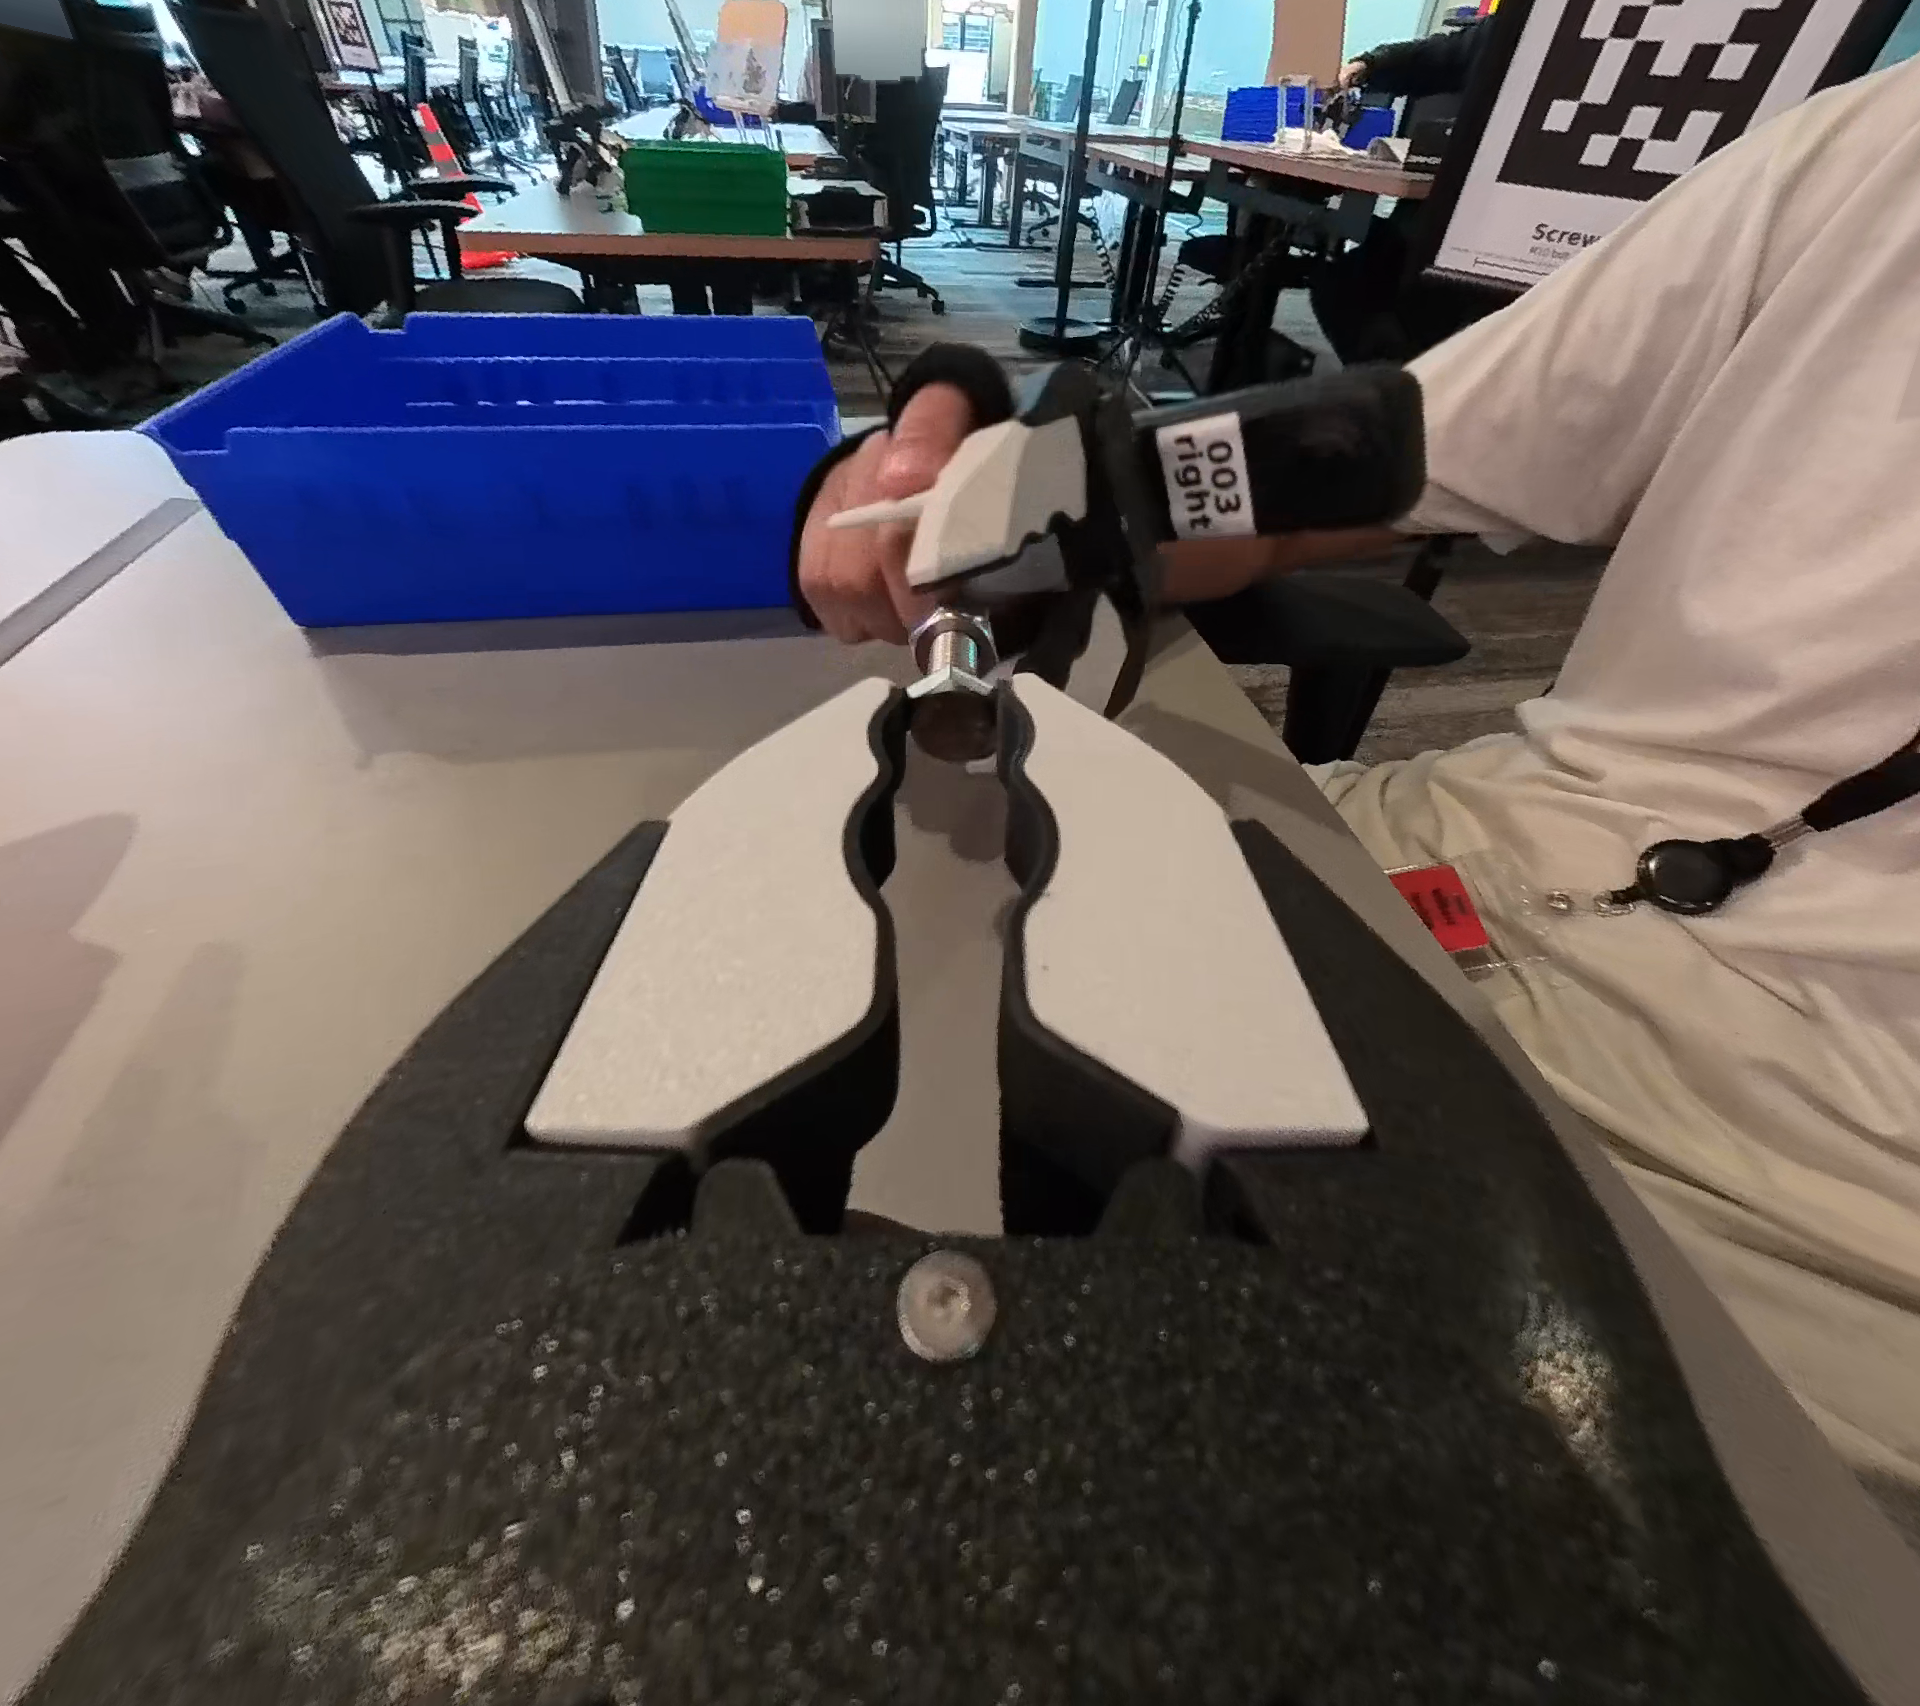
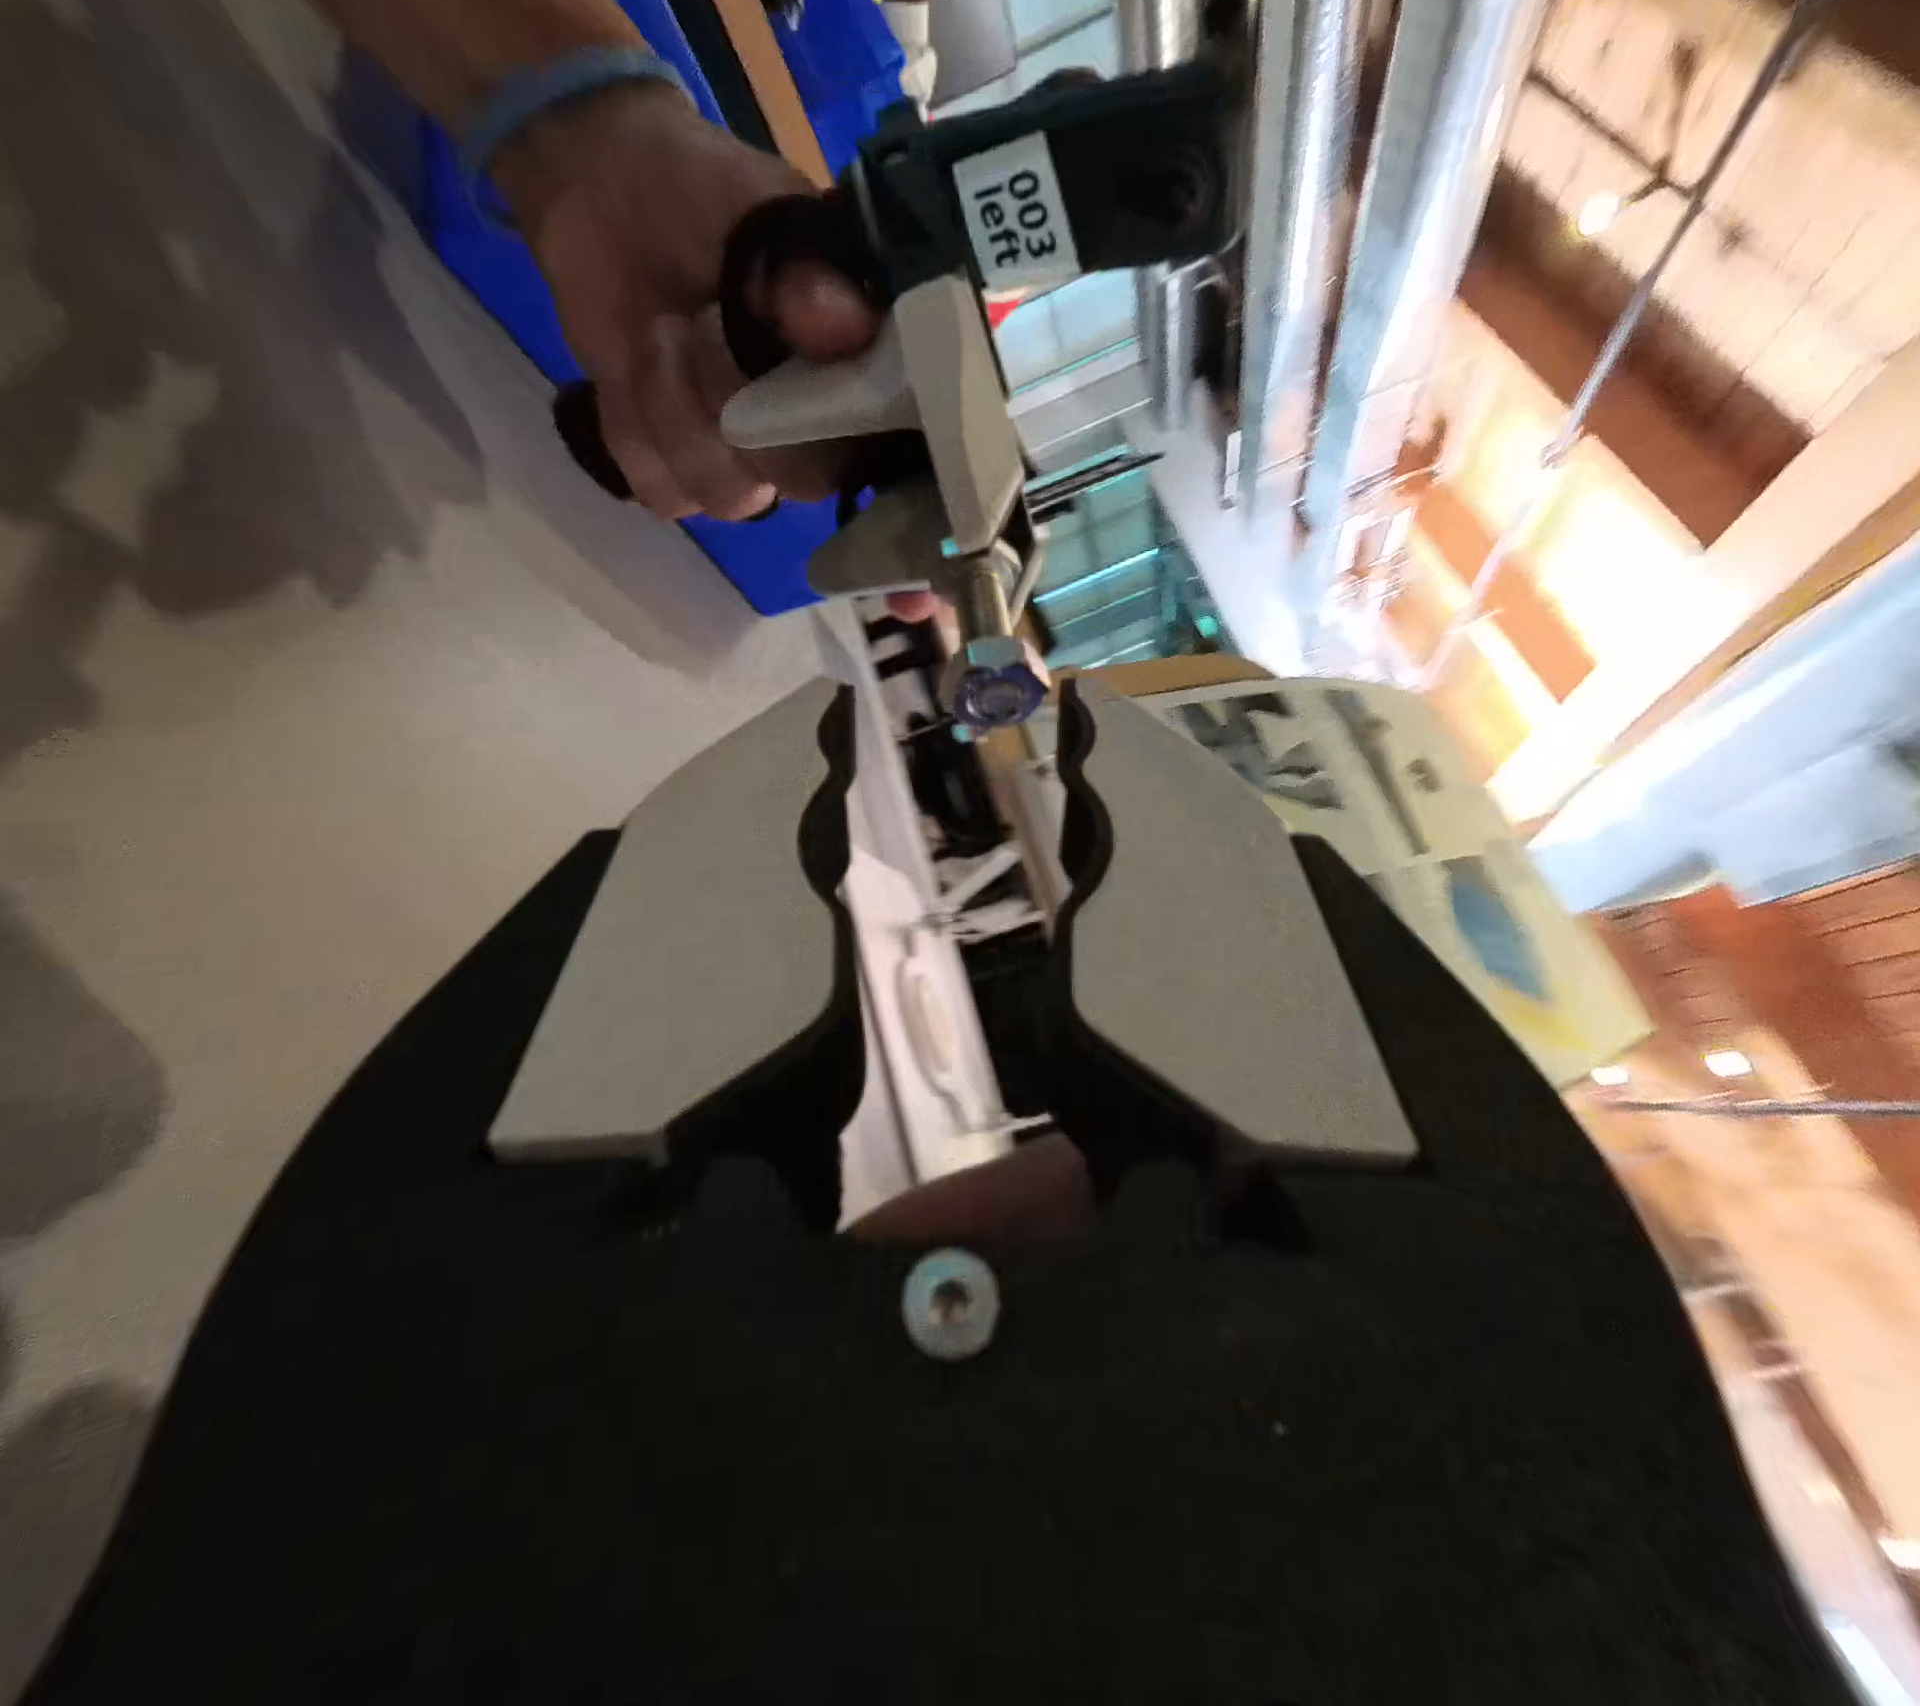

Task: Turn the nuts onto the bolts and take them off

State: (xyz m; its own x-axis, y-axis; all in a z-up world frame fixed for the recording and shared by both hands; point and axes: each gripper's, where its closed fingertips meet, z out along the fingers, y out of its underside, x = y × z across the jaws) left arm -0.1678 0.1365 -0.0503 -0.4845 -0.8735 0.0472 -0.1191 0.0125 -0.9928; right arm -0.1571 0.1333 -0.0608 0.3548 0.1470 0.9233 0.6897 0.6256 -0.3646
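A silver bolt [image 1: 951,654] with a nut on it hangs in the air between the two grippers, above the grey table [image 1: 312,825]. My left gripper [image 1: 954,698] is shut on the bolt's near end, with a thin hex piece right at its fingertips. In the right wrist view the bolt's other hex end [image 2: 992,690] faces the camera. My right gripper [image 2: 956,706] is open around that end, which sits close to the right finger with a clear gap on the left. The right wrist view is rolled sideways and blurred. The left gripper [image 2: 977,560] also shows there, holding the shank.
A blue plastic bin [image 1: 499,461] stands on the table behind the grippers. The table's right edge [image 1: 1299,773] runs close by. A person's white sleeve [image 1: 1662,409] reaches in from the right, with a black-and-white marker board [image 1: 1714,25] behind. Desks and chairs fill the background.
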